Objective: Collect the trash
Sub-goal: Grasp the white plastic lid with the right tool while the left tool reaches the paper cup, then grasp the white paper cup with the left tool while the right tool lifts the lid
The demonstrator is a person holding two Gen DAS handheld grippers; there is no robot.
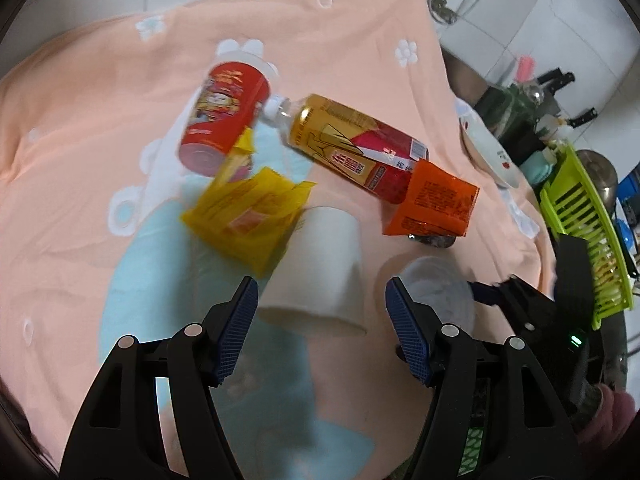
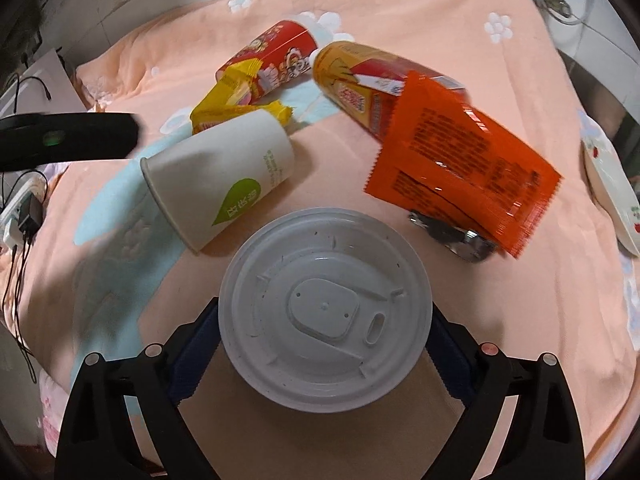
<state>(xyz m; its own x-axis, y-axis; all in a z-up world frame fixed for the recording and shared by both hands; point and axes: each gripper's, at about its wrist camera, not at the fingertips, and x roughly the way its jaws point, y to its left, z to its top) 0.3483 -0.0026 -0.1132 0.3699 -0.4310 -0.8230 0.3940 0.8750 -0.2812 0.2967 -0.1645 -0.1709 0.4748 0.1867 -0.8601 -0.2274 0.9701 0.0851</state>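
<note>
Claws sit at the near edge of the peach-cloth surface (image 2: 460,20): the right claw (image 2: 326,344) is clenched on a lidded cup (image 2: 326,312), and the left claw (image 1: 320,328) is released, with a toppled paper cup (image 1: 320,268) just beyond its pads. Past that lie a yellow wrapper (image 1: 248,220) and an orange wrapper (image 1: 436,204). A red can (image 1: 224,120) and a bottle (image 1: 348,144) lie farther, near the middle. A plate (image 1: 488,152) sits at the right edge.

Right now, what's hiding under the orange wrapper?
The orange wrapper leans on the yellow-and-red bottle. A crumpled silvery piece pokes out below it. What else it covers cannot be seen.
</note>
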